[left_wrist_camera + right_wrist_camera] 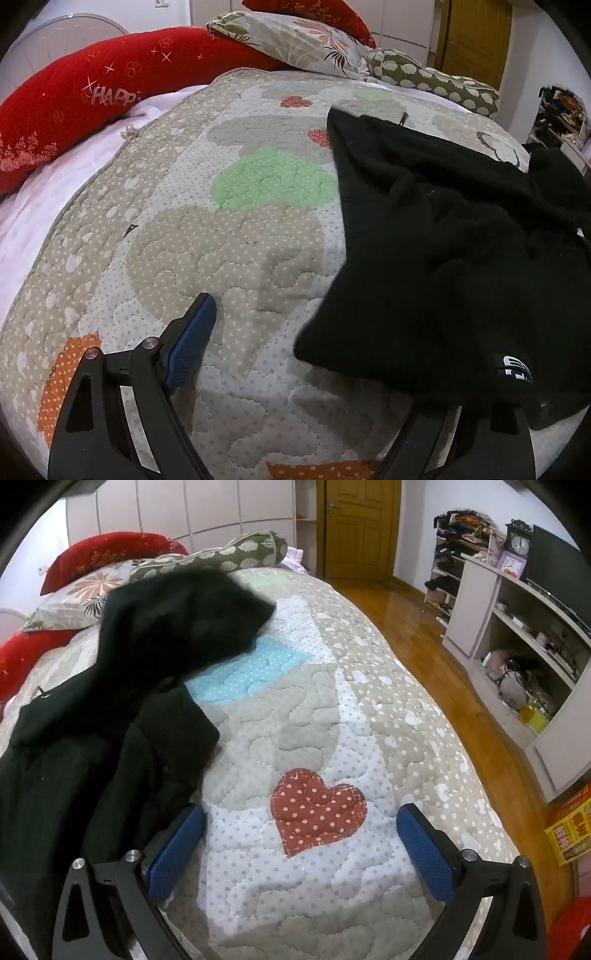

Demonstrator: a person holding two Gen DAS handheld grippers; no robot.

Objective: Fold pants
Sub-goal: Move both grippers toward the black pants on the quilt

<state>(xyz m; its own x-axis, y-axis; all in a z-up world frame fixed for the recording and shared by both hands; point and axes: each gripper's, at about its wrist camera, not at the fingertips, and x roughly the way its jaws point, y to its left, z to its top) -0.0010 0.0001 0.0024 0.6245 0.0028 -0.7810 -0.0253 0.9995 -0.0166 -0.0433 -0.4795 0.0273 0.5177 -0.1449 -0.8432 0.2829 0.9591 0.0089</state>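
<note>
Quilt right half bare; pants bunched left.

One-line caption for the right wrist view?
Open right gripper hovers over the quilt, crumpled black pants lying beside its left finger.

The long red pillow is showing pale stitched letters reading "HAPP", with the rest of the word disappearing into a fold. The black pants are carrying a small white logo patch near their lower edge, possibly block letters, but too curled to read. A yellow-and-red box on the floor is displaying large printed characters, too blurred to make out. A mantel clock on the shelf unit is showing a numbered dial, its figures too small to read.
</note>
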